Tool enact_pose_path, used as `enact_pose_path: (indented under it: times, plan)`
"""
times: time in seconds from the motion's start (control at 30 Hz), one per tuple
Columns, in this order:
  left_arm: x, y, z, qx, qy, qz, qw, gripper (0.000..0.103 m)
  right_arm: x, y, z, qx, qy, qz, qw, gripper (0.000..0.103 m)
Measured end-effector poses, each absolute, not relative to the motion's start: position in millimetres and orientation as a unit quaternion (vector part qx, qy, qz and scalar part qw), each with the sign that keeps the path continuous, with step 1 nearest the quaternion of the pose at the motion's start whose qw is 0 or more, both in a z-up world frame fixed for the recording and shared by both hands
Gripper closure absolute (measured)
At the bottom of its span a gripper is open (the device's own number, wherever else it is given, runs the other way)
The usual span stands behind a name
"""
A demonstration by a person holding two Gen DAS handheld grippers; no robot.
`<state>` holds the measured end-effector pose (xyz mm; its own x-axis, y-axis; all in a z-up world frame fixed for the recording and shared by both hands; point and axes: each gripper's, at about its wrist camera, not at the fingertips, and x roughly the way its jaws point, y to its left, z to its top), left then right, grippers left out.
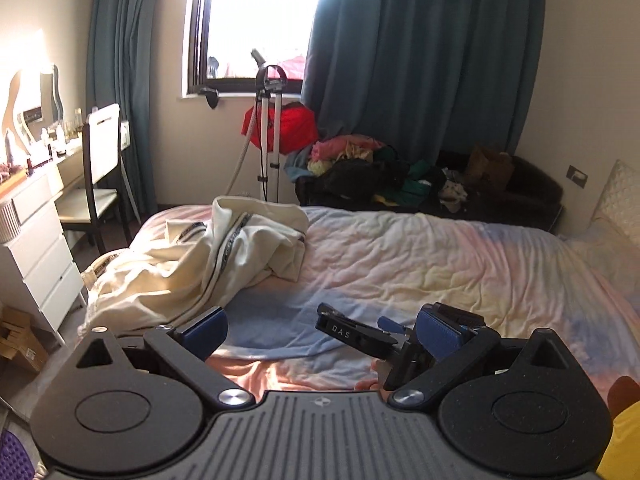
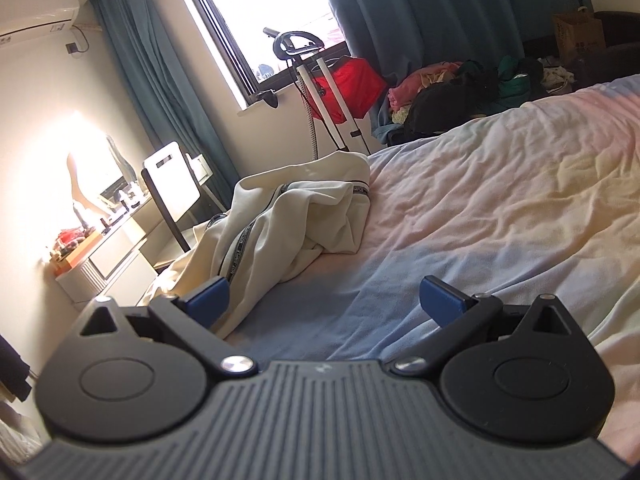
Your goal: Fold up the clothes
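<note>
A crumpled cream garment (image 1: pixel 192 264) lies on the left side of the pastel-sheeted bed (image 1: pixel 440 264). The left tool (image 1: pixel 320 330) and right tool (image 2: pixel 325 300) hover nearby, both spread wide, gripping nothing.

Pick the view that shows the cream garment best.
Left wrist view: the cream garment lies crumpled on the bed, nearly whole. The right wrist view shows it closer, but its lower part hides behind the gripper.
</note>
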<state>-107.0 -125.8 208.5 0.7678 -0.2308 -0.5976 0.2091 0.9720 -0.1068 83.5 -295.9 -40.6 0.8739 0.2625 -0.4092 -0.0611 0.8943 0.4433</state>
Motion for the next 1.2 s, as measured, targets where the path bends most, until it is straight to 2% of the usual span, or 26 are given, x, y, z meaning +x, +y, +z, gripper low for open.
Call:
enact_pose_path:
  times: [0.17,0.3,0.47,0.57,0.63,0.8,0.9,1.0,1.03,1.07,1.13,1.2]
  plan:
    - [-41,-133,167,-0.019,0.289,-0.097,0.952,0.002,86,-304,-49,0.174,0.260,0.036,0.949,0.000]
    - [46,-130,118,-0.025,0.293,-0.057,0.954,0.002,85,-333,-52,0.224,0.267,0.001,0.937,0.000]
    - [201,-107,40,0.001,0.319,0.002,0.948,0.005,92,-353,-57,0.265,0.257,0.017,0.929,0.000]
    - [293,-85,2,0.018,0.320,0.040,0.946,0.006,109,-356,-72,0.273,0.280,0.037,0.920,0.000]
    - [341,-71,-14,0.020,0.313,0.061,0.948,0.010,122,-360,-86,0.275,0.297,0.038,0.914,0.000]
    - [432,-55,-39,0.043,0.314,0.082,0.945,0.009,154,-370,-125,0.284,0.337,0.024,0.897,0.000]
    - [475,-53,-57,0.058,0.333,0.089,0.937,0.013,171,-376,-141,0.296,0.348,0.040,0.888,0.000]
    - [500,-54,-71,0.038,0.363,0.075,0.928,0.031,181,-370,-142,0.270,0.341,0.062,0.898,0.000]
    - [503,-57,-72,0.040,0.363,0.062,0.929,0.046,184,-367,-143,0.255,0.339,0.063,0.903,0.000]
    - [503,-63,-73,0.052,0.359,0.047,0.931,0.070,185,-364,-143,0.240,0.338,0.059,0.908,0.000]
    - [489,-79,-70,0.090,0.323,0.028,0.942,0.100,189,-359,-145,0.219,0.337,0.050,0.914,0.000]
    - [465,-95,-61,0.113,0.276,0.005,0.954,0.101,190,-359,-149,0.234,0.342,0.043,0.909,0.000]
